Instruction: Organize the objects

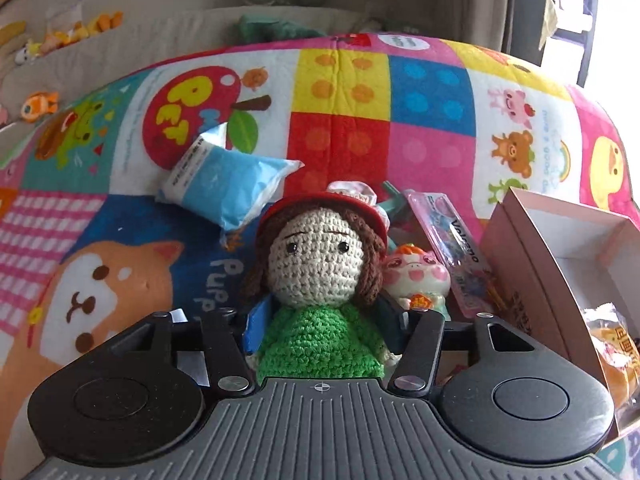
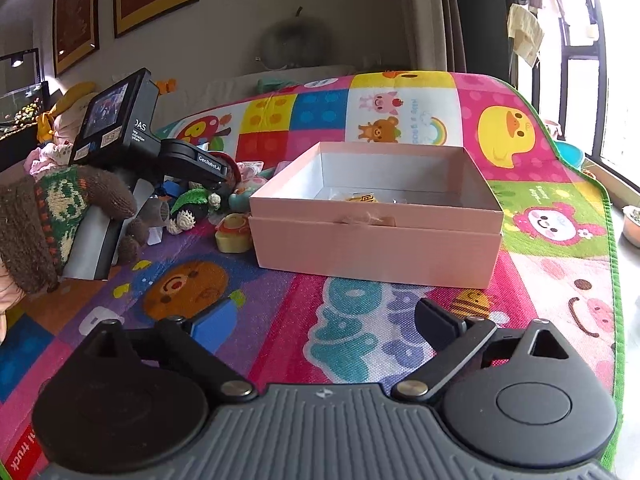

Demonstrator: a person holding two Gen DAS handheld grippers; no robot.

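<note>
A crochet doll point(image 1: 316, 264) with a red hat, brown hair and a green dress stands between the fingers of my left gripper point(image 1: 320, 328). The blue pad and the dark pad press its dress from both sides. In the right wrist view the left gripper point(image 2: 188, 184) sits over the toy pile, held by a hand in a brown knitted sleeve point(image 2: 48, 220). My right gripper point(image 2: 324, 320) hangs wide open over the colourful mat, with nothing between its fingers, just in front of the open pink box point(image 2: 376, 240). A yellow wrapped item point(image 2: 362, 199) lies inside that box point(image 1: 532, 248).
A blue packet point(image 1: 228, 184), a pink piglet toy point(image 1: 416, 276) and a pink blister pack point(image 1: 452, 240) lie behind the doll. A yellow round toy point(image 2: 234, 236) rests left of the box. The mat's green edge point(image 2: 612, 240) runs along the right.
</note>
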